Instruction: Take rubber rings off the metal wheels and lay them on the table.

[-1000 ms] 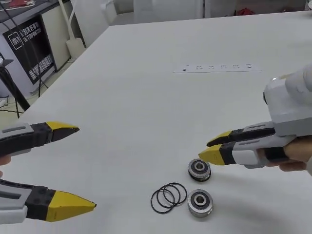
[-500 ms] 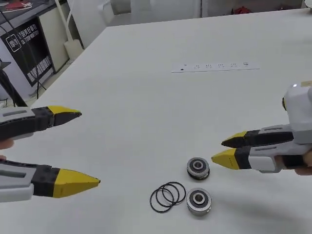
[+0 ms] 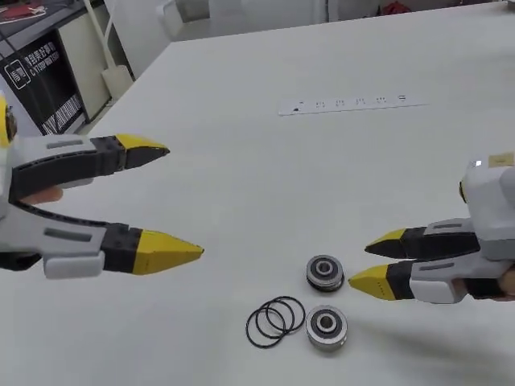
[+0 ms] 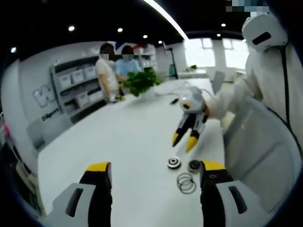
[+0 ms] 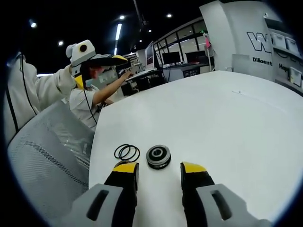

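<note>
Left gripper: your left gripper (image 3: 183,201) hangs over the table (image 3: 241,161) at 9 o'clock in the head view. Its jaws are spread wide with nothing between them, and the yellow tips point toward 3 o'clock.
Right gripper: your right gripper (image 3: 360,264) comes in from 3 o'clock. Its jaws stand a narrow gap apart and are empty. The lower tip is just beside the far wheel; you cannot tell whether it touches.
Far wheel: the far wheel (image 3: 325,273) lies flat on the table at 9 o'clock of your right gripper's tips. In the right gripper view it sits at 12 o'clock, just ahead of the gap between the jaws.
Near wheel: the near wheel (image 3: 326,326) lies flat at 6 o'clock of the far wheel, close but apart. Its rim looks brighter.
Rubber rings: the rubber rings (image 3: 275,320) are thin black loops that overlap one another. They lie flat on the table at 9 o'clock of the near wheel, just beside it.
Paper strip: a paper strip (image 3: 352,104) with small marks lies at 12 o'clock, well apart from the wheels.
Background: in the left gripper view, people (image 4: 109,71) stand by a plant (image 4: 142,81) at 11 o'clock.
</note>
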Motion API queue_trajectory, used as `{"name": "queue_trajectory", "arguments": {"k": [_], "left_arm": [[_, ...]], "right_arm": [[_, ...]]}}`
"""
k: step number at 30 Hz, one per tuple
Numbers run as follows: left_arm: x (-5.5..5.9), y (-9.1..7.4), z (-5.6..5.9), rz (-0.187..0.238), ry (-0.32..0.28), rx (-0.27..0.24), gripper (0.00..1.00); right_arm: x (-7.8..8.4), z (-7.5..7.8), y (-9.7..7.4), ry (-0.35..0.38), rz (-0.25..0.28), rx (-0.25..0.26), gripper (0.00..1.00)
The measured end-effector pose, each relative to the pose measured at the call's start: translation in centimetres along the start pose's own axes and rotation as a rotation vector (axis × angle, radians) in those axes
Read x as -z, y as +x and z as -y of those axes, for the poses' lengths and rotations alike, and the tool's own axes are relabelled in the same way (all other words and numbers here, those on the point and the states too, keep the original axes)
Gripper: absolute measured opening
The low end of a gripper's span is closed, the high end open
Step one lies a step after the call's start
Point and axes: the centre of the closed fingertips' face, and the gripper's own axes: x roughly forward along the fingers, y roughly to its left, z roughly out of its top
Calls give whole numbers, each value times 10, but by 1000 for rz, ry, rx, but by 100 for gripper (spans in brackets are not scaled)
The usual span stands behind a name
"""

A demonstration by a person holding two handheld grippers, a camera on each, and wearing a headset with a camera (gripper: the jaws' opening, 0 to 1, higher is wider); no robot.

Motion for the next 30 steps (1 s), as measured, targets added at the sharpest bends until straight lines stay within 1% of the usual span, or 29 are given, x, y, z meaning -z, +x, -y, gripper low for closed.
{"name": "queue_trajectory", "arguments": {"k": [4, 10, 11, 17, 20, 22, 25, 27, 30], "left_arm": [[-4, 15, 3, 1, 19, 38, 76], [-7, 36, 5, 5, 42, 75, 69], [-10, 42, 9, 7, 45, 81, 68], [-13, 63, 11, 16, 56, 111, 64], [-14, 75, 14, 23, 49, 131, 62], [-13, 81, 16, 22, 53, 145, 60], [-7, 92, 18, 7, 59, 160, 57], [-2, 101, 22, -2, 55, 179, 55], [4, 110, 27, -7, 59, 198, 49]], "right_arm": [[1, 0, 3, 4, 3, -3, 33], [3, -2, 7, -6, 4, -7, 33], [3, -2, 8, -7, 5, -8, 33], [5, -4, 12, -6, 7, -15, 32], [6, -3, 14, -3, 7, -16, 32], [6, -3, 15, -6, 10, -17, 31], [6, -2, 16, -7, 11, -17, 31], [5, -2, 17, -8, 13, -19, 30], [6, -1, 19, -7, 11, -25, 30]]}}
